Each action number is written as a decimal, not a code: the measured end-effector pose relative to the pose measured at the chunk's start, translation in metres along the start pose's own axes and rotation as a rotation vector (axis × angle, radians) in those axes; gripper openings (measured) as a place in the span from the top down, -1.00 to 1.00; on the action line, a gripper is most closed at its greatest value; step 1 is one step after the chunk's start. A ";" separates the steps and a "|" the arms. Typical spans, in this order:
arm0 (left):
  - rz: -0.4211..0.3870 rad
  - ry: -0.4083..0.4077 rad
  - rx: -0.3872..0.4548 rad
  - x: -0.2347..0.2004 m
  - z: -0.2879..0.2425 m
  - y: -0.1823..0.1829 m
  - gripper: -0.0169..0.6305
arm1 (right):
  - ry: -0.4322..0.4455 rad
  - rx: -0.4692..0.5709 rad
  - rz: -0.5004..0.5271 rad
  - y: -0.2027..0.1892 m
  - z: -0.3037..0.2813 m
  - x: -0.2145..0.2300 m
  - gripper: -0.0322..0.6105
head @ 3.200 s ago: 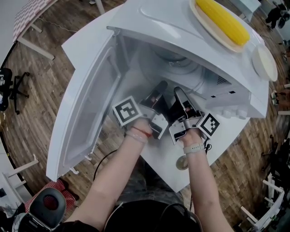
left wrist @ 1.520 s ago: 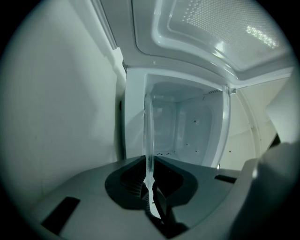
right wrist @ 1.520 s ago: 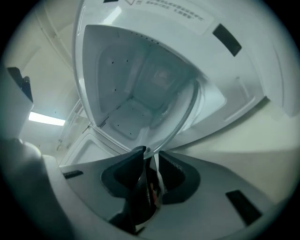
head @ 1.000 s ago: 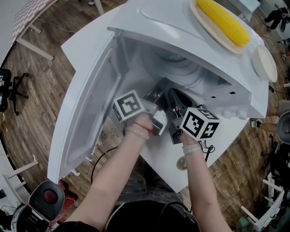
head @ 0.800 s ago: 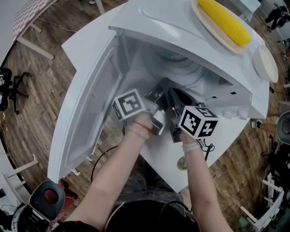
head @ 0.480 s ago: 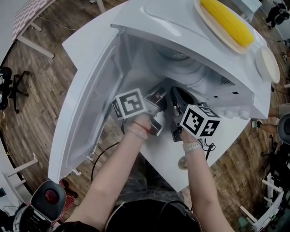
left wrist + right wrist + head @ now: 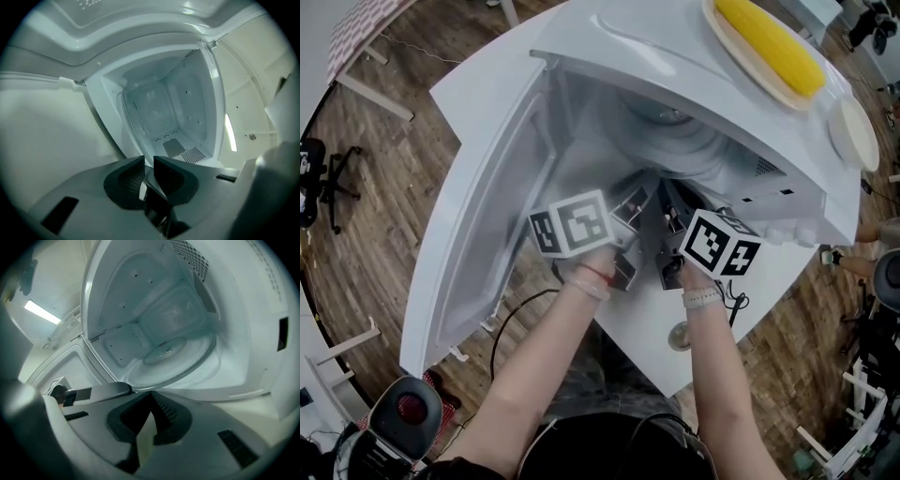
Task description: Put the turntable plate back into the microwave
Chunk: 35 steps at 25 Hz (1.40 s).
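The clear glass turntable plate (image 7: pixel 164 355) hangs tilted in the mouth of the white microwave (image 7: pixel 675 56), its far part inside the cavity. My right gripper (image 7: pixel 151 397) is shut on the plate's near rim. My left gripper (image 7: pixel 149 161) pinches the same rim a little to the left, with the glass edge glinting between its jaws. In the head view both grippers, left (image 7: pixel 633 192) and right (image 7: pixel 668 195), reach side by side into the opening, and the plate (image 7: pixel 675 150) shows faintly beyond them. The cavity floor under the plate is mostly hidden.
The microwave door (image 7: pixel 487 216) stands wide open at the left. On the microwave's top lie a corn cob on a plate (image 7: pixel 764 42) and a small white dish (image 7: pixel 848 127). The white table (image 7: pixel 469 84) carries a small round object (image 7: pixel 680 335) near its front edge.
Both grippers have pushed further into the microwave opening with the plate. The right gripper has turned, so its marker cube now faces up.
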<state>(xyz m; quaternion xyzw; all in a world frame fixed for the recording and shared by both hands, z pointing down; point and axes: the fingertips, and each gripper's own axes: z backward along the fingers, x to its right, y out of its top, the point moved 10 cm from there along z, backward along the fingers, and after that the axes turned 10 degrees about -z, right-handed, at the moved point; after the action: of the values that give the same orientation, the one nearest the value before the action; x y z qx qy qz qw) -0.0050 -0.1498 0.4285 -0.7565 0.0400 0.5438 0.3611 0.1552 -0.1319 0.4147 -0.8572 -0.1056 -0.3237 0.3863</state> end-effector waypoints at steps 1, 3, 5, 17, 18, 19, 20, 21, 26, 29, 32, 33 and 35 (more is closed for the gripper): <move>-0.020 0.011 -0.011 0.001 0.002 0.000 0.78 | 0.001 -0.003 -0.008 0.000 0.000 0.001 0.84; -0.069 0.034 -0.029 0.002 0.005 -0.001 0.78 | 0.005 -0.010 -0.007 0.000 -0.001 0.002 0.84; -0.100 0.044 -0.042 0.002 0.005 -0.001 0.78 | 0.008 -0.014 -0.005 0.001 -0.001 0.001 0.84; -0.150 0.056 -0.092 0.004 -0.002 0.000 0.83 | -0.011 -0.020 -0.054 0.007 0.003 0.011 0.84; -0.154 0.054 -0.099 0.005 -0.003 -0.001 0.83 | -0.006 -0.026 -0.050 0.007 0.003 0.011 0.84; -0.160 0.056 -0.107 0.005 -0.005 -0.001 0.84 | -0.002 -0.034 -0.044 0.007 0.003 0.011 0.84; -0.167 0.060 -0.118 0.006 -0.006 -0.002 0.85 | 0.002 -0.045 -0.037 0.007 0.003 0.011 0.84; -0.173 0.065 -0.132 0.006 -0.008 -0.003 0.85 | 0.006 -0.056 -0.030 0.007 0.002 0.010 0.84; -0.185 0.067 -0.171 0.006 -0.012 -0.006 0.85 | 0.009 -0.078 -0.027 0.005 0.005 0.010 0.84; -0.196 0.063 -0.182 0.007 -0.013 -0.005 0.85 | 0.009 -0.073 -0.028 0.006 0.005 0.011 0.84; -0.198 0.064 -0.185 0.007 -0.012 -0.005 0.85 | 0.005 -0.068 -0.024 0.005 0.005 0.010 0.84; -0.194 0.062 -0.184 0.006 -0.012 -0.005 0.85 | 0.003 -0.066 -0.023 0.005 0.005 0.010 0.84; -0.181 0.054 -0.181 0.006 -0.012 -0.005 0.85 | 0.000 -0.060 -0.022 0.005 0.006 0.010 0.84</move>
<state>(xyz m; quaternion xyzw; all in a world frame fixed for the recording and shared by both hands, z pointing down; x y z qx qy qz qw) 0.0093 -0.1515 0.4279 -0.8010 -0.0679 0.4898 0.3375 0.1682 -0.1319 0.4152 -0.8673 -0.1053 -0.3310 0.3567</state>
